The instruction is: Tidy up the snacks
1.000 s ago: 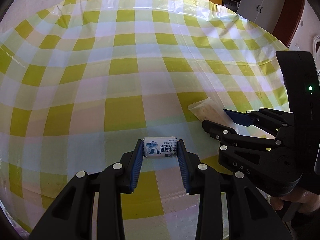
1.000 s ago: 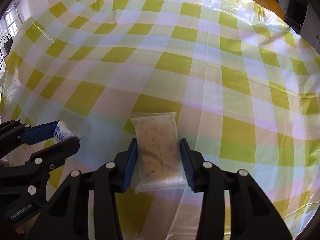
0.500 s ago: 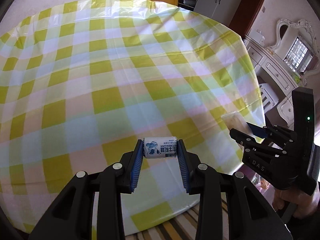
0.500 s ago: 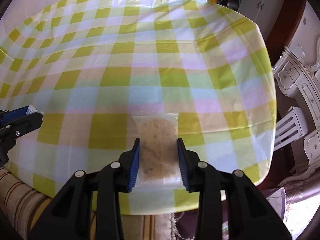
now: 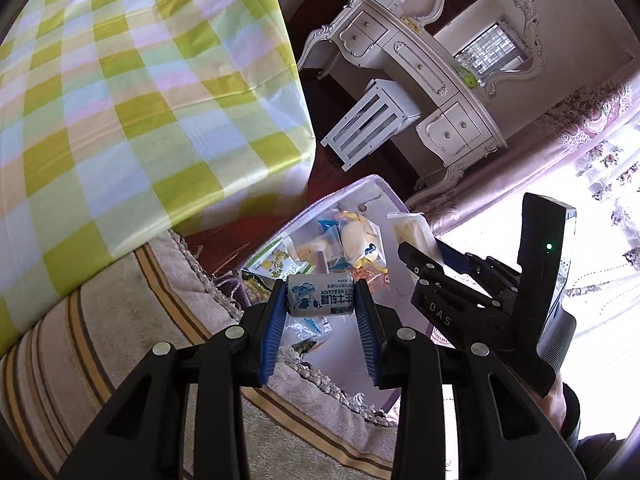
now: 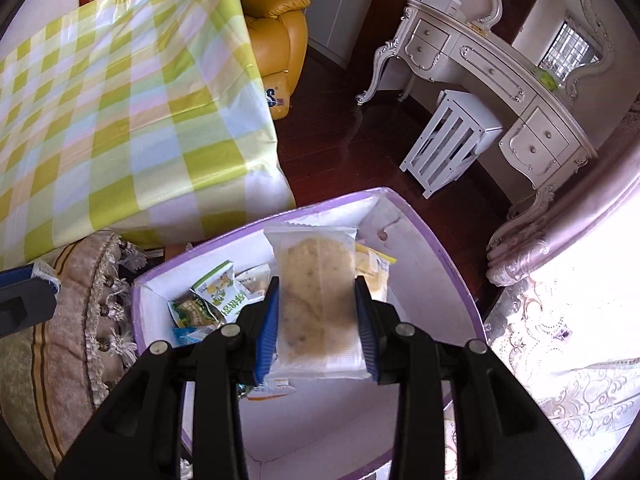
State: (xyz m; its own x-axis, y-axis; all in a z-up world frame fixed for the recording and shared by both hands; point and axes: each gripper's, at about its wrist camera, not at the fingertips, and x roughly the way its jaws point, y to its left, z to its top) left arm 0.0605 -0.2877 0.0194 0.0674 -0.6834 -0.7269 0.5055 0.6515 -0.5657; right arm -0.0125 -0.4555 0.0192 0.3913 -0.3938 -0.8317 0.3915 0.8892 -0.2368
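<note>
Both grippers are loaded. Left gripper (image 5: 320, 300): its blue ribbed pads are clamped on the ends of a small white cylindrical snack pack with blue print (image 5: 320, 300), held crosswise at the fingertips. The log shows its jaws have opened slightly in the last half second, yet the pack sits pinched between the pads. Right gripper (image 6: 316, 308): closed on the long edges of a clear plastic-wrapped oat-coloured biscuit bar (image 6: 316, 300), which sticks out forward past the fingertips.

Step in hand: transfer to storage. Both items hang above the white open-topped box with a purple rim (image 6: 436, 240), which stands on the floor beside the table with the yellow-green checked cloth (image 6: 120, 100) and a fringed beige cushion (image 6: 92, 292). Several wrapped snacks already lie at the box's far end, among them a green-and-white packet (image 6: 220, 288).

Next move, as a judgement: lower each gripper toward the box interior, then spread the jaws to drop the load. The right gripper is placed over the opening. The left gripper sits nearer the cushion-side rim and may need to travel further inward, or the small pack could land on the rim or cushion.
</note>
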